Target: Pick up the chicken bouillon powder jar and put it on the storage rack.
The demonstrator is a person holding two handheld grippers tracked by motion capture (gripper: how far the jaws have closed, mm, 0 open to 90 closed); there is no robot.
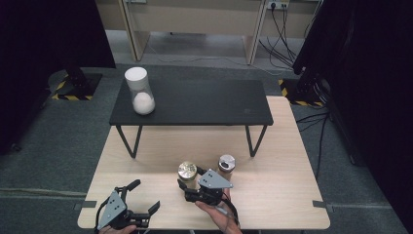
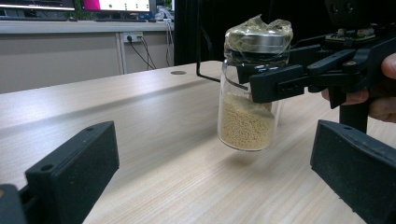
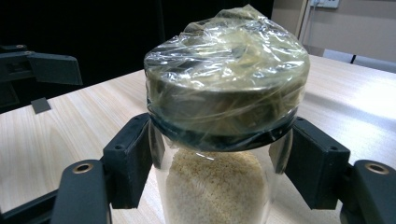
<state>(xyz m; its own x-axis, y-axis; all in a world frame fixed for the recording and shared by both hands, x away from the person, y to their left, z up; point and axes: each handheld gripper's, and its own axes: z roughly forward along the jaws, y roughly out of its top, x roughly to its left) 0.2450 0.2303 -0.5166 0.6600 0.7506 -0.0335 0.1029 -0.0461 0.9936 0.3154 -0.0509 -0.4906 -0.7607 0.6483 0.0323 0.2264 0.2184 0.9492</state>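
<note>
Pale wood tabletop [image 1: 272, 195] carries the work. Right gripper [image 3: 219, 163] has its fingers clamped on a clear glass jar of tan grains with foil-wrapped metal lid [image 2: 247, 121], gripping just under the lid so the rim catches, bottom apparently just off the wood. Left gripper [image 1: 141, 202] waits nearby, fingers spread wide, empty.

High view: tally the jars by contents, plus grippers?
Jars of tan grains: 1, the held jar
Jars of brown contents: 1, the second jar
Jars of white powder: 1, the tall jar on the black bench
Grippers: 2, left gripper, right gripper
Total: 5
</note>
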